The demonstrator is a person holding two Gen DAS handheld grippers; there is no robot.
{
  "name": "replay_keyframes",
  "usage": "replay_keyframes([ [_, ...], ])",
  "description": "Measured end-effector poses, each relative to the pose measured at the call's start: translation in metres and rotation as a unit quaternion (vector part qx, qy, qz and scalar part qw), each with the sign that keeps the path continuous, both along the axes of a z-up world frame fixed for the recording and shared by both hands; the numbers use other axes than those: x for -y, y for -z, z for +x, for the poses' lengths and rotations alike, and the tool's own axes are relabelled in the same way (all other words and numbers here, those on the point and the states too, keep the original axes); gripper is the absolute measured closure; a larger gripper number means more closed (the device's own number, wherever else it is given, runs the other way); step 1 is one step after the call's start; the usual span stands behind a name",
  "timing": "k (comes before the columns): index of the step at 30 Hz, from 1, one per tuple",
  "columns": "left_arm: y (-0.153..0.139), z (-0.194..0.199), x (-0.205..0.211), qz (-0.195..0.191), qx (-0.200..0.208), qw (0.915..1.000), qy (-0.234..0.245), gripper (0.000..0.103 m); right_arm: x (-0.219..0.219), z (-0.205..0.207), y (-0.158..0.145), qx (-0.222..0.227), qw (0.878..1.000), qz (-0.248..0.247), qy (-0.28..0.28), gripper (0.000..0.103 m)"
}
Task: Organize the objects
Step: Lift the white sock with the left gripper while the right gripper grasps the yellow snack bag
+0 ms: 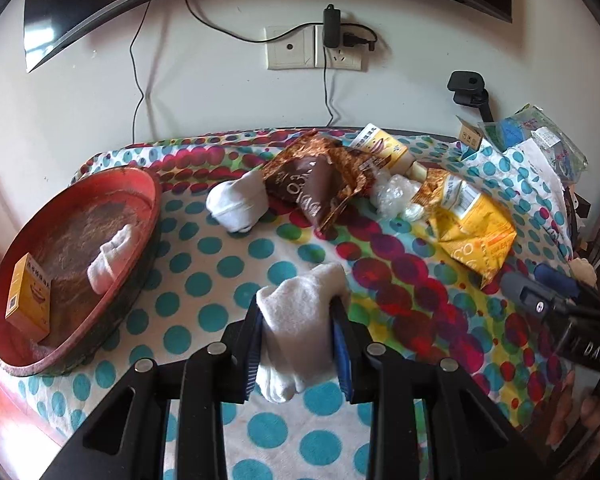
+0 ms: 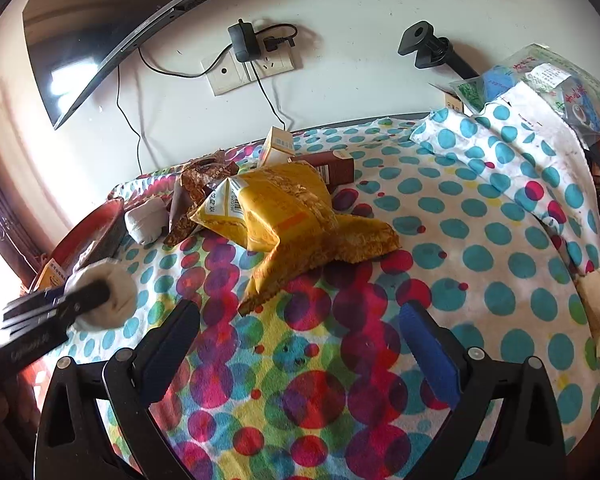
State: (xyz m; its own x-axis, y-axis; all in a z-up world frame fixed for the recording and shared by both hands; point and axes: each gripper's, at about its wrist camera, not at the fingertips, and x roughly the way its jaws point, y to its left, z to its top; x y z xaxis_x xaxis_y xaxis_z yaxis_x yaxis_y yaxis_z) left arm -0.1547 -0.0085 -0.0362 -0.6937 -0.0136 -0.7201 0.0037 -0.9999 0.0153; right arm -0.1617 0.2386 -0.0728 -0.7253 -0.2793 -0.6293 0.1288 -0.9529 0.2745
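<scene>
My left gripper [image 1: 298, 320] is shut on a white sock [image 1: 300, 320] held just above the dotted cloth; it also shows in the right wrist view [image 2: 112, 300]. A red round tray [image 1: 140, 184] at the left holds another white sock [image 1: 110, 258] and a small yellow box [image 1: 28, 292]. A third rolled white sock [image 1: 236, 202] lies beside a brown snack bag [image 1: 320, 184]. A yellow snack bag [image 2: 284, 216] lies in front of my right gripper [image 2: 300, 328], which is open and empty above the cloth.
A cream box [image 1: 380, 146] and crumpled clear plastic [image 1: 396, 196] lie behind the bags. A brown carton [image 2: 332, 170] lies behind the yellow bag. Plastic-bagged items [image 2: 540, 84] pile at the far right. A monitor [image 1: 100, 4], wall socket [image 1: 314, 48] and cables are behind.
</scene>
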Motion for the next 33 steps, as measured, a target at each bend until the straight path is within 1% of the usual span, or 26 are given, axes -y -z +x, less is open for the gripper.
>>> replay_keyframes([
  [3, 0.002, 0.010, 0.014, 0.013, 0.001, 0.9999, -0.009, 0.072, 0.005, -0.012, -0.004, 0.003, 1.000, 0.009, 0.001, 0.003],
  [8, 0.000, 0.025, 0.022, 0.016, -0.011, 0.9998, -0.006, 0.072, 0.013, -0.037, -0.011, 0.018, 0.999, 0.029, -0.004, 0.003],
  [10, 0.001, 0.028, 0.025, 0.023, -0.011, 0.9996, -0.007, 0.072, 0.016, -0.045, -0.013, 0.019, 0.999, 0.034, -0.005, 0.003],
  [12, 0.002, 0.031, 0.029, 0.034, -0.011, 0.9993, -0.009, 0.072, 0.019, -0.052, -0.013, 0.023, 0.999, 0.043, -0.003, 0.003],
  [20, 0.002, 0.038, 0.045, 0.051, -0.015, 0.9983, -0.024, 0.072, 0.025, -0.074, -0.006, 0.041, 0.997, 0.061, 0.000, 0.001],
  [28, -0.001, 0.042, 0.061, 0.053, -0.018, 0.9971, -0.051, 0.072, 0.038, -0.088, 0.006, 0.061, 0.995, 0.083, -0.007, 0.000],
  [31, -0.002, 0.043, 0.067, 0.046, -0.018, 0.9970, -0.060, 0.072, 0.041, -0.092, 0.014, 0.078, 0.994, 0.077, -0.013, 0.000],
  [33, -0.001, 0.043, 0.070, 0.043, -0.018, 0.9966, -0.068, 0.072, 0.041, -0.094, 0.014, 0.080, 0.994, 0.075, -0.013, 0.000],
])
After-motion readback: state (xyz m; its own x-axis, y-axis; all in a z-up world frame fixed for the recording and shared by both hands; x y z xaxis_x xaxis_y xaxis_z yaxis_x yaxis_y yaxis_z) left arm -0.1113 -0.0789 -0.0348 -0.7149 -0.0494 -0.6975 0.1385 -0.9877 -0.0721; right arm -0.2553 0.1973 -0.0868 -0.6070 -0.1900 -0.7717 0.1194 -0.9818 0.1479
